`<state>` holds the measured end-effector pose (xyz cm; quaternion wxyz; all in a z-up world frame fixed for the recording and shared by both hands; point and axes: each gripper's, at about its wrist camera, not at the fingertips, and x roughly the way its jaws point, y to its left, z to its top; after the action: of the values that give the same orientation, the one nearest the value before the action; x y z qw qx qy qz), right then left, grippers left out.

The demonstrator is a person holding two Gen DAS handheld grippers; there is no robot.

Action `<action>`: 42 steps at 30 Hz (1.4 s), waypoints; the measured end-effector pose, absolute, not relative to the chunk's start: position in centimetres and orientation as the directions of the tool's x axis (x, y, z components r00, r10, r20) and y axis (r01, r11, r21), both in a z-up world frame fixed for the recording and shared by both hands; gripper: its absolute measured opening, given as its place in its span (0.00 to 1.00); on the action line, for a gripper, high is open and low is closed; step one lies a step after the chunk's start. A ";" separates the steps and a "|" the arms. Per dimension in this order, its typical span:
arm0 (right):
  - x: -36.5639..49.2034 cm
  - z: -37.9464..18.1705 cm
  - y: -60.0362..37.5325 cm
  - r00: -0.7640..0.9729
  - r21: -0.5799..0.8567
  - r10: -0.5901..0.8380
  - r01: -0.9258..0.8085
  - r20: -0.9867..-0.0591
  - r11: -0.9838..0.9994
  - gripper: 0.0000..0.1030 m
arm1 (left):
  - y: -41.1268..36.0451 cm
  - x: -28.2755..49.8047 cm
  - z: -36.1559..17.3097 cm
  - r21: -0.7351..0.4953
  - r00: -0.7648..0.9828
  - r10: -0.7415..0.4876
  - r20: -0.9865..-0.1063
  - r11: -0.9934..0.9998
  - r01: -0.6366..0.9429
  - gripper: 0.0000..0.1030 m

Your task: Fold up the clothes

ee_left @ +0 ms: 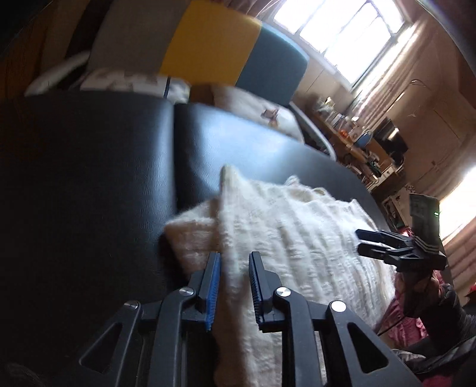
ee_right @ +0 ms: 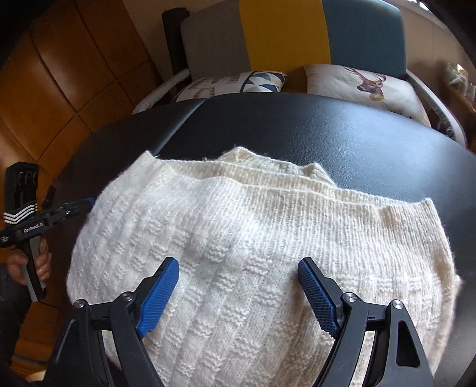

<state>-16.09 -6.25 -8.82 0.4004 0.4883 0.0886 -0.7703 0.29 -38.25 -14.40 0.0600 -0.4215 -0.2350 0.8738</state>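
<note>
sweater [ee_right: 244,244] | cream ribbed knit | folded, flat | black table [ee_right: 327,128]

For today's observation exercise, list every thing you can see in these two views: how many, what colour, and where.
sweater: one, cream knit, lying on the table
table: one, black, under the sweater
chair: one, grey, yellow and teal panels, behind the table
cushions: two, white; a triangle print and a deer print, on the chair
wall panels: brown wood, far left
window: one, bright, far side of the room
shelf clutter: mixed, too blurred to count
left gripper: black, blue pads, narrow gap, sweater edge between its fingers
right gripper: black, blue pads, open over the sweater
hand: one, holding the left gripper's handle
</note>
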 end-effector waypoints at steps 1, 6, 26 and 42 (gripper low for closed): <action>-16.1 -8.9 -6.3 -0.202 0.253 -0.528 0.703 -0.825 -0.664 0.81 | -38.4 0.0 -14.8 -0.475 -0.626 0.320 -0.711 -0.875 0.092 0.18; -16.1 -9.5 -6.6 -0.204 0.225 -0.510 0.719 -0.836 -0.657 0.83 | -39.5 -0.6 -16.1 -0.538 -0.604 0.378 -0.701 -0.837 0.101 0.19; -15.8 -11.3 -6.9 -0.274 0.108 -0.437 0.734 -0.857 -0.671 0.92 | -38.1 -1.6 -16.4 -0.446 -0.646 0.215 -0.732 -0.868 0.216 0.04; -14.1 -8.9 -5.6 -0.235 0.232 -0.532 0.708 -0.813 -0.667 0.92 | -41.0 4.0 -16.2 -0.681 -0.687 0.387 -0.616 -0.700 0.216 0.31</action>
<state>-14.08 -5.63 -8.86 0.3973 0.4740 0.0928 -0.7803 4.00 -40.97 -16.24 0.0514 -0.3926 -0.3838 0.8342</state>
